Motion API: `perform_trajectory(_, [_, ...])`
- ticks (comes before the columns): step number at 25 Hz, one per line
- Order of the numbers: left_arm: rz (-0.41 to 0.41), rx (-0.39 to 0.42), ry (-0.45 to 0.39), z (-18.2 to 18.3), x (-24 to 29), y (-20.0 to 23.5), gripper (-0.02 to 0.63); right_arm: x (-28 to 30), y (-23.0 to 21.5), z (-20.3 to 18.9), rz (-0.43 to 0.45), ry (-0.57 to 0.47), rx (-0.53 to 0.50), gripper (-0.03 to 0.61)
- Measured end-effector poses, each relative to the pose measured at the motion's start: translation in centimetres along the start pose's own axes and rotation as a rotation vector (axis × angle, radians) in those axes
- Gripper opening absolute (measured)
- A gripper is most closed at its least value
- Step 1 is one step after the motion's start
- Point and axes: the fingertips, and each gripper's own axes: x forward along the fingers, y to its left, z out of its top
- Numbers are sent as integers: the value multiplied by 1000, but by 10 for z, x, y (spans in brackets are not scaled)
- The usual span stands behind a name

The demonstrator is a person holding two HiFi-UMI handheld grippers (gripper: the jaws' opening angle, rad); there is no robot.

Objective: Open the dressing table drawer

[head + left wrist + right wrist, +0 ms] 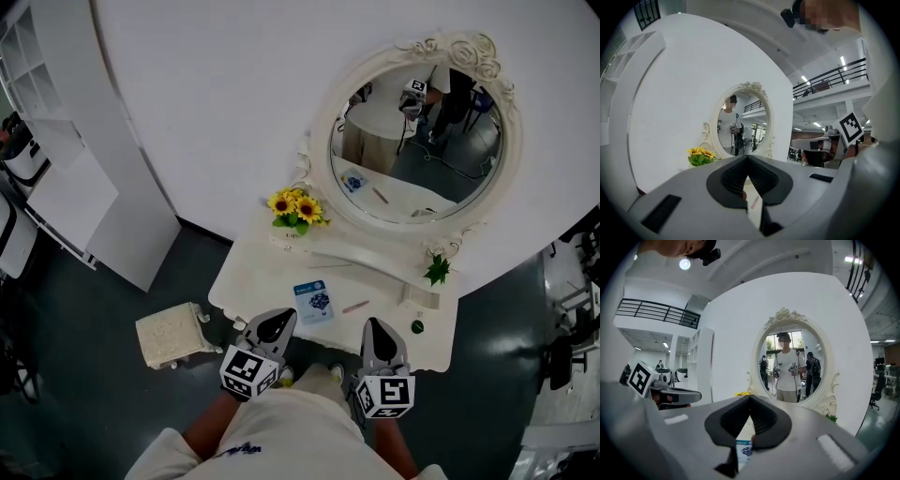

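Sunflowers [296, 208] left of mirror [417, 141], booklet [313, 302] before both, on dressing table [265, 274]

dressing table [251, 281]: wht paint, smooth | mirror [422, 141]: glossy glass | floor [94, 384]: dark, matt

A mock bedroom set in a big hall: dressing table [258, 281] against a freestanding wall [234, 94], mezzanine railing [656, 311] beyond.

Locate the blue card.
In the head view the blue card lies on the table near its front edge, just beyond the left gripper and left of the pink pen.
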Motion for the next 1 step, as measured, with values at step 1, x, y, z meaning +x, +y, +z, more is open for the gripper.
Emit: perform_trajectory(1, [2, 1, 1, 0, 0, 1, 8, 1, 1, 0, 2, 1, 0, 11])
